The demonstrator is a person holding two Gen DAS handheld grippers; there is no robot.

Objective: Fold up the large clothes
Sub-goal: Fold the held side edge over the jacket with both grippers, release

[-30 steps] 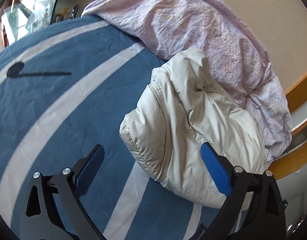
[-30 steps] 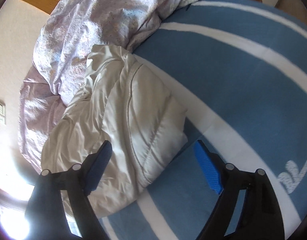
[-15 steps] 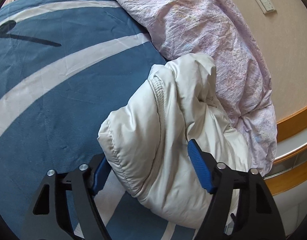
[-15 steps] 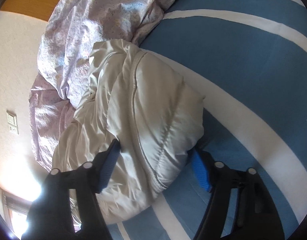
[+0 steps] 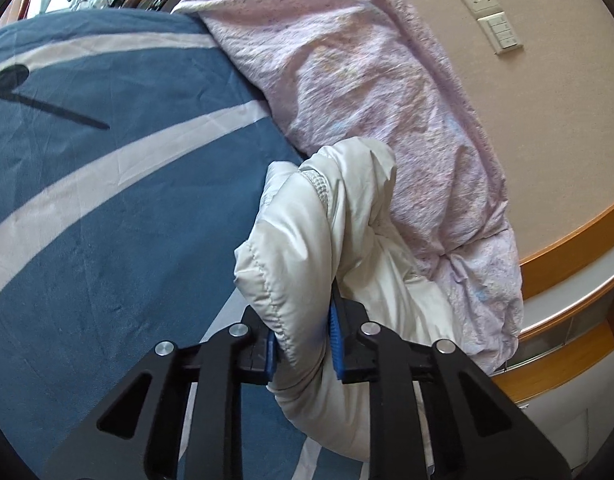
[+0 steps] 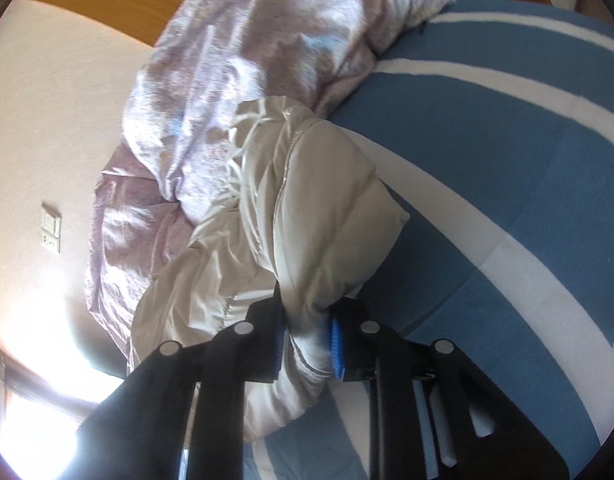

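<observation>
A cream puffy jacket lies bunched on a blue bed cover with white stripes. My left gripper has its jaws closing, and the blue pads pinch a quilted edge of the jacket between them. In the right wrist view the same jacket is squeezed at another edge by my right gripper, whose jaws are also closing on the fabric. The jacket's gripped part is raised a little off the bed cover.
A crumpled lilac duvet lies heaped just behind the jacket, against a beige wall with a socket and switch plate. A wooden ledge runs along the bed's right side. The duvet fills the upper left of the right wrist view.
Both grippers went from wide open around the jacket to pinched on its edges. The jacket's gripped folds have bunched up and risen slightly.
</observation>
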